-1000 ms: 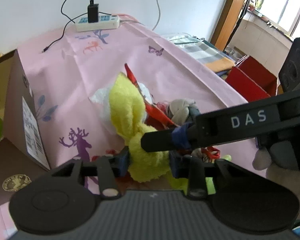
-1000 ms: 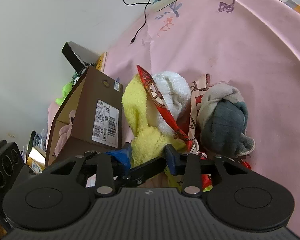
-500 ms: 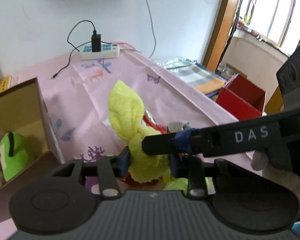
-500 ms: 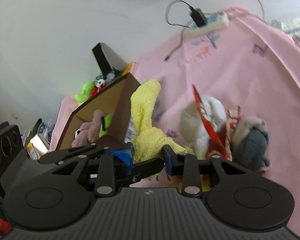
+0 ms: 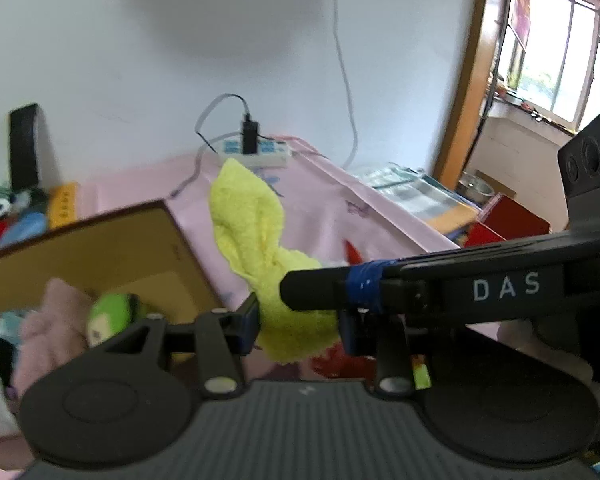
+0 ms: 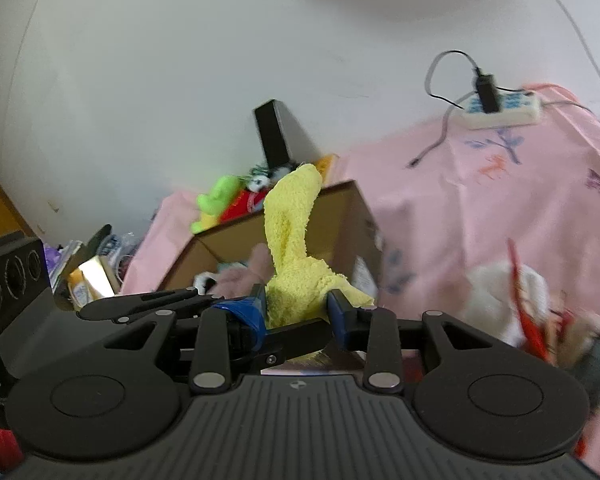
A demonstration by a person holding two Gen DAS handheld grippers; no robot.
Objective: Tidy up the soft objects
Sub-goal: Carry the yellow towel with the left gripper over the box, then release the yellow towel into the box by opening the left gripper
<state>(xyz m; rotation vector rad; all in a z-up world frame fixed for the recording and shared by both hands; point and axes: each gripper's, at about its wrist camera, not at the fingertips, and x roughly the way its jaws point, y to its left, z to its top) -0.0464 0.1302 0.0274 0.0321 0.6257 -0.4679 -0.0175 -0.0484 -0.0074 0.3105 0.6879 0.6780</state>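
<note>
Yellow terry-cloth towel, bunched and twisted, hangs in the air between both claws above the pink patterned cloth that covers the counter, close to the open brown cardboard box near the counter's left edge. Its lower end is cut off behind the claw bodies in both views, so how far it hangs down cannot be made out.

Both pictures are blurred. Inside the box a pale pink plush and a green round toy show only as soft shapes; the rest of the contents are cut off at the frame edge. On the right side of the counter, a white fluffy cloth with a red printed scarf across it and a grey-green bundle lie heaped together, smeared and partly hidden by the right claw's body.

The left claw is narrowed onto the towel, its blue-taped pads pressing the yellow fabric from both sides. The right claw also has the towel between its pads, touching it on both sides, while its jaws are easing apart. One black finger of the right claw crosses in front of the left one and lies against the towel.

At the counter's far edge by the wall sits a white power strip with a black plug.
</note>
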